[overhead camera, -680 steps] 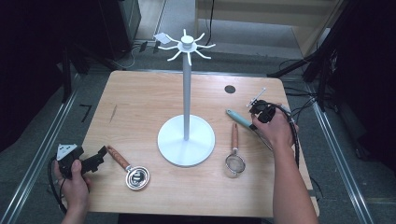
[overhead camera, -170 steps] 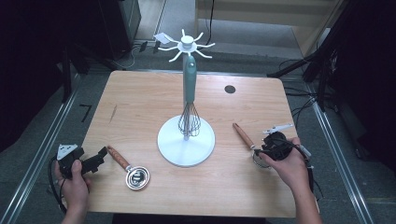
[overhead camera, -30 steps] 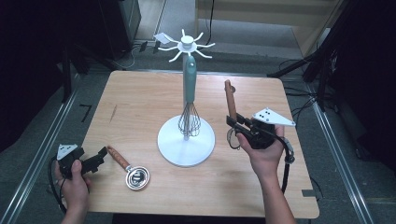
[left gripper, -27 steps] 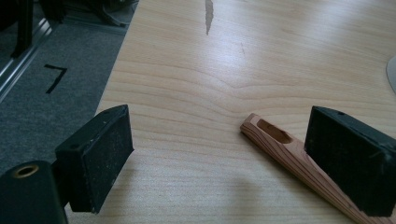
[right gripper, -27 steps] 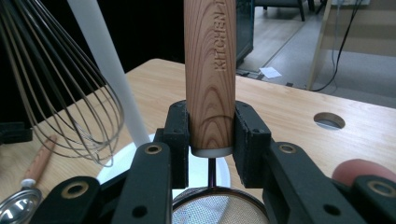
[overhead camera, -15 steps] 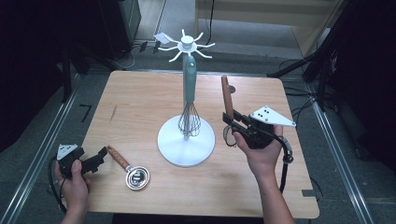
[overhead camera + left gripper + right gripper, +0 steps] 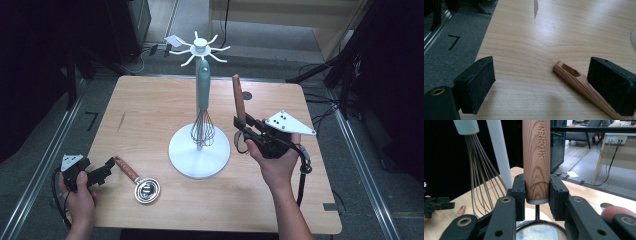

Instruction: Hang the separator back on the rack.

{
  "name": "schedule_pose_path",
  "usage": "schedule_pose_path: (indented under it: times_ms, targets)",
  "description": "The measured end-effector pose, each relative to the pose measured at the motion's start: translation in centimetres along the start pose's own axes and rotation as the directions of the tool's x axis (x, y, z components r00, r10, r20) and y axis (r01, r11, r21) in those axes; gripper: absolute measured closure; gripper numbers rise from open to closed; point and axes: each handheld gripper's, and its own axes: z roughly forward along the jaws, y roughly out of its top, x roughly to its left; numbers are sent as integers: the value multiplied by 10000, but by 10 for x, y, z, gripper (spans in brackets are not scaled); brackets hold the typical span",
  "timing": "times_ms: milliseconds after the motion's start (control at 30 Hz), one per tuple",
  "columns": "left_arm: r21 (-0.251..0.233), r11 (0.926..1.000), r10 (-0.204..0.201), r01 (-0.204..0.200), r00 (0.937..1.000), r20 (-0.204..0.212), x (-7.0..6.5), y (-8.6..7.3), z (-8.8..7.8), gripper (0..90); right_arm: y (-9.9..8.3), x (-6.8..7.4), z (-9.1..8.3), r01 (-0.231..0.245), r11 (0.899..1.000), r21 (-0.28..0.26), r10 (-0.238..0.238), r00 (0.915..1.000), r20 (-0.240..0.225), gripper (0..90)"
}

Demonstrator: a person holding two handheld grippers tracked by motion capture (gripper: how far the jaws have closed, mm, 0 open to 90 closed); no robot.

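My right gripper (image 7: 240, 125) is shut on the wooden handle (image 7: 238, 97) of a small mesh strainer and holds it upright above the table, just right of the white hook stand (image 7: 200, 100). In the right gripper view the pads clamp the handle (image 7: 536, 152) near its lower end, with the mesh bowl (image 7: 537, 232) below. A teal-handled whisk (image 7: 202, 125) hangs from the stand. My left gripper (image 7: 106, 167) rests open at the table's near left corner. A second wooden handle (image 7: 574, 80) lies between its jaws, close to the right pad, and leads to a small metal cup (image 7: 146, 190).
The stand's round white base (image 7: 199, 155) sits mid-table, and several white hooks (image 7: 215, 52) ring its top. A dark round spot (image 7: 246, 95) marks the table behind the strainer handle. Cables and dark equipment surround the table on the floor.
My right gripper has lifted the strainer a little higher and slightly left, closer to the stand. The left gripper has stayed where it was.
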Motion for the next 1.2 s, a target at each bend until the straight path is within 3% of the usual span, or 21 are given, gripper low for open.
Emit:
schedule_pose_path:
  times_ms: [1200]
  targets:
    - [13,10000,17,-17,10000,6,0,0,0,80,36,25,-10,251,9933,-1125,-279,9993,-237,713]
